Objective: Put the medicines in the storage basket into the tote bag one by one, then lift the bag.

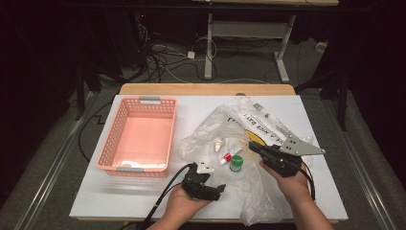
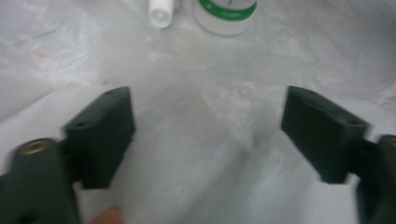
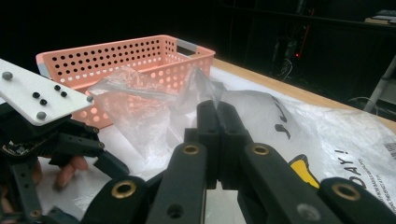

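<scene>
On the white worktop (image 1: pixel 143 191) you have one pink perforated basket (image 1: pixel 139 136) at the left and one crumpled clear plastic bag (image 1: pixel 239 139) spread right of centre. Three small things lie on the bag: a green-capped bottle (image 1: pixel 236 164), a red-and-white tube (image 1: pixel 226 157) and a small white bottle (image 1: pixel 218 144). Your left gripper (image 1: pixel 216 188) lies low near the front edge, its jaws spread with nothing between them, aimed at the green-capped bottle. Your right gripper (image 1: pixel 253 146) is raised over the bag, its jaws pressed together on a fold of the plastic.
</scene>
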Motion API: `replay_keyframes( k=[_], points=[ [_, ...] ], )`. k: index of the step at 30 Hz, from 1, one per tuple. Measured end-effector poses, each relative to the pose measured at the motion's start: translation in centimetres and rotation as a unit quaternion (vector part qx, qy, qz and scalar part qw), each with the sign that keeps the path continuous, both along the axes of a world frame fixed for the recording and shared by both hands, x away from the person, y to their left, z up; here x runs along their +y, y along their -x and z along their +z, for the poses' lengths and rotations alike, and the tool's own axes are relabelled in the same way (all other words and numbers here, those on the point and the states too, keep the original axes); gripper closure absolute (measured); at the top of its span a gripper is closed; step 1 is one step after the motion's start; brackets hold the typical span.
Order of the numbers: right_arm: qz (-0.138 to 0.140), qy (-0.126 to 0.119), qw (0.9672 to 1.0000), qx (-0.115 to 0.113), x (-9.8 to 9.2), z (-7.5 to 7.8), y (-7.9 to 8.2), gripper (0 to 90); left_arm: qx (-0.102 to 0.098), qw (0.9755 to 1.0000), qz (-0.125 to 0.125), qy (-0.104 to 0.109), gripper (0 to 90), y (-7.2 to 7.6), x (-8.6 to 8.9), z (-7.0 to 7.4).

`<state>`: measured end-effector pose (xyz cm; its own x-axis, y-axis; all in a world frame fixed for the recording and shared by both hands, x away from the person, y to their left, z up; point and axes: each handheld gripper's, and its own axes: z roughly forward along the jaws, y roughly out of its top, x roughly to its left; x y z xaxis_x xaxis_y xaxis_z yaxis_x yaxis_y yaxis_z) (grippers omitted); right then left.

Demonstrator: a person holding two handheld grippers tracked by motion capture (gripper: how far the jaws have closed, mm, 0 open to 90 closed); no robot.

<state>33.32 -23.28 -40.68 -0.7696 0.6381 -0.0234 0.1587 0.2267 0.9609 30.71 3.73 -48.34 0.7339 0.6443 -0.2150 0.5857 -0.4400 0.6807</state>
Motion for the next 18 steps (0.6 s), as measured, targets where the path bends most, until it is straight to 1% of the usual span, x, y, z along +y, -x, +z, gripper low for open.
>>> replay_keyframes(
  k=[1,2,3,4,5,6,7,9,11,13,14,16,18],
  points=[
    [-0.001,0.002,1.0000,0.000,0.0,0.0,0.1,90.0,-0.009,0.9999,-0.006,-0.002,31.9,0.0,-0.3,-0.1],
    [-0.001,0.002,1.0000,0.000,0.0,0.0,0.1,90.0,-0.024,0.9996,-0.004,-0.015,38.6,0.2,-0.9,-0.2],
    [-0.001,0.002,1.0000,0.000,0.0,0.0,0.1,90.0,-0.034,0.9991,-0.009,-0.022,46.2,0.3,-1.3,-0.1],
    [-0.001,0.002,1.0000,0.001,0.0,0.0,0.1,90.0,-0.038,0.9989,-0.011,-0.027,62.2,0.3,-1.4,-0.1],
    [-0.001,0.002,1.0000,0.001,0.0,0.0,0.1,90.0,-0.033,0.9992,-0.012,-0.021,73.9,0.2,-1.5,-0.1],
    [-0.001,0.002,1.0000,0.000,0.0,0.0,0.1,90.0,-0.031,0.9993,-0.007,-0.018,87.3,0.1,-1.4,-0.2],
    [-0.001,0.003,1.0000,0.000,0.0,0.0,0.1,90.0,-0.040,0.9991,-0.005,-0.012,87.8,0.2,-1.3,-0.1],
    [0.000,0.003,1.0000,-0.001,0.0,0.0,0.1,90.0,-0.061,0.9981,-0.001,0.005,88.2,0.5,-1.0,0.1],
    [0.000,0.003,1.0000,-0.002,-0.1,0.0,0.1,90.0,-0.079,0.9968,0.006,0.013,88.4,0.6,-0.8,0.3],
    [-0.002,0.002,1.0000,-0.002,-0.2,0.1,0.1,90.0,-0.088,0.9957,0.014,0.025,88.4,0.5,-0.6,0.5],
    [-0.003,0.001,1.0000,-0.002,-0.2,0.1,0.2,90.0,-0.093,0.9952,0.015,0.026,88.4,0.5,-0.5,0.7],
    [-0.003,0.000,1.0000,-0.007,-0.3,0.1,0.2,90.0,-0.109,0.9934,0.019,0.030,88.4,0.6,-0.2,1.2],
    [-0.005,-0.001,1.0000,-0.007,-0.3,0.2,0.2,90.0,-0.120,0.9917,0.024,0.041,88.4,0.5,0.2,1.7]
  ],
)
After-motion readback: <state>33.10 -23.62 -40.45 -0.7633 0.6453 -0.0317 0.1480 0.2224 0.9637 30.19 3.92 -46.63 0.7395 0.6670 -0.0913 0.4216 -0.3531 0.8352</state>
